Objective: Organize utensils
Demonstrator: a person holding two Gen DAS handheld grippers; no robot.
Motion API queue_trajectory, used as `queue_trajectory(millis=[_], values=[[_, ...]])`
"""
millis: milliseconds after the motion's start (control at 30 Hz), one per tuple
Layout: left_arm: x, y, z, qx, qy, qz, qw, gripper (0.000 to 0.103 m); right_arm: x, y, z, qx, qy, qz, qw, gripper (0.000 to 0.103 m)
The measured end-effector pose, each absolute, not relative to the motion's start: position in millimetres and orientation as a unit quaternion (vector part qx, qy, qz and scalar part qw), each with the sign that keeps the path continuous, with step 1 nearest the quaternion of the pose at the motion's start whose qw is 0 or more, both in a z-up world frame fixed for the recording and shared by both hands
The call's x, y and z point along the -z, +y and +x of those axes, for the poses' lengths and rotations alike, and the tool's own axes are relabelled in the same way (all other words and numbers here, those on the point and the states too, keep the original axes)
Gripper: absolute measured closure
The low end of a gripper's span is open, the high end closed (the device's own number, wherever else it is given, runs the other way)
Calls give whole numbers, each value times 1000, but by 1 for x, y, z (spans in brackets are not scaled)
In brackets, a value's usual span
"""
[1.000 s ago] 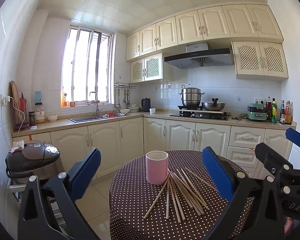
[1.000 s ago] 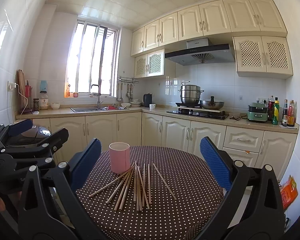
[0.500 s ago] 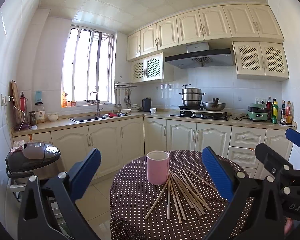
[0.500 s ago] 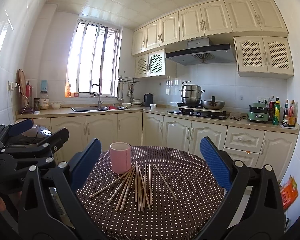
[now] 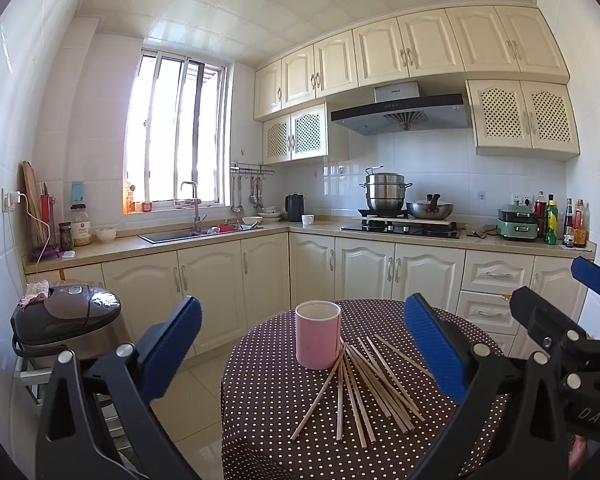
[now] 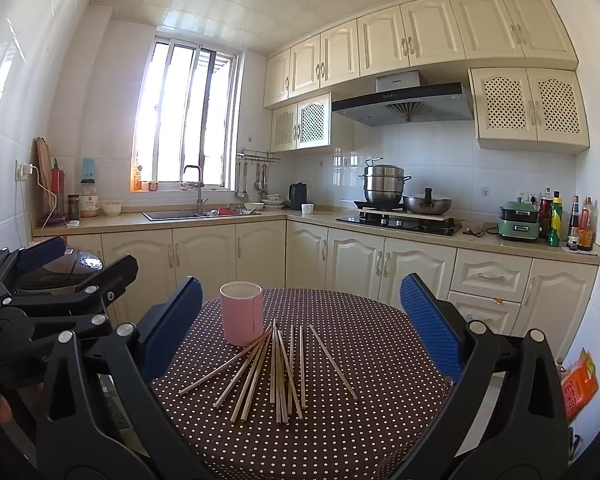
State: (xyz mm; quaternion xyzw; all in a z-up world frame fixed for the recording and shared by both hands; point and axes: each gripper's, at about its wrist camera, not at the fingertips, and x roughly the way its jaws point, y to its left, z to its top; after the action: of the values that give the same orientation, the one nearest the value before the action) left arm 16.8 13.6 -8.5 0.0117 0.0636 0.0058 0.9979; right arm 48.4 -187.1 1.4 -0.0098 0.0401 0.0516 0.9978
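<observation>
Several wooden chopsticks (image 5: 364,384) lie fanned out on a round table with a brown polka-dot cloth (image 5: 268,432); they also show in the right wrist view (image 6: 276,364). A pink cup (image 5: 318,334) stands upright at their far ends, and it shows in the right wrist view too (image 6: 242,312). My left gripper (image 5: 304,344) is open and empty, held above the table's near edge. My right gripper (image 6: 300,324) is open and empty, held beside it on the right.
A black rice cooker (image 5: 64,314) stands on a rack left of the table. Cream cabinets and a counter with sink (image 5: 196,234) and stove (image 5: 404,228) run behind the table. An orange packet (image 6: 578,384) hangs at the right.
Both grippers have drifted very slightly; the table, cup and chopsticks sit a touch lower and nearer in view. Nothing was picked up or moved.
</observation>
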Motion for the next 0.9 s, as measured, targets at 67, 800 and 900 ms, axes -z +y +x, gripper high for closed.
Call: queue_trajectory(millis=[67,800,900], values=[[10,15,20,-5,67,12,998,4,-1,-187,51,-51,41,-10,998,6],[36,8,95,15,134,33,990,4,18,-195,113,-49,106,-6,993,6],[49,7,116,23,162,43,986,4,26,-199,129,-52,128,-2,990,6]])
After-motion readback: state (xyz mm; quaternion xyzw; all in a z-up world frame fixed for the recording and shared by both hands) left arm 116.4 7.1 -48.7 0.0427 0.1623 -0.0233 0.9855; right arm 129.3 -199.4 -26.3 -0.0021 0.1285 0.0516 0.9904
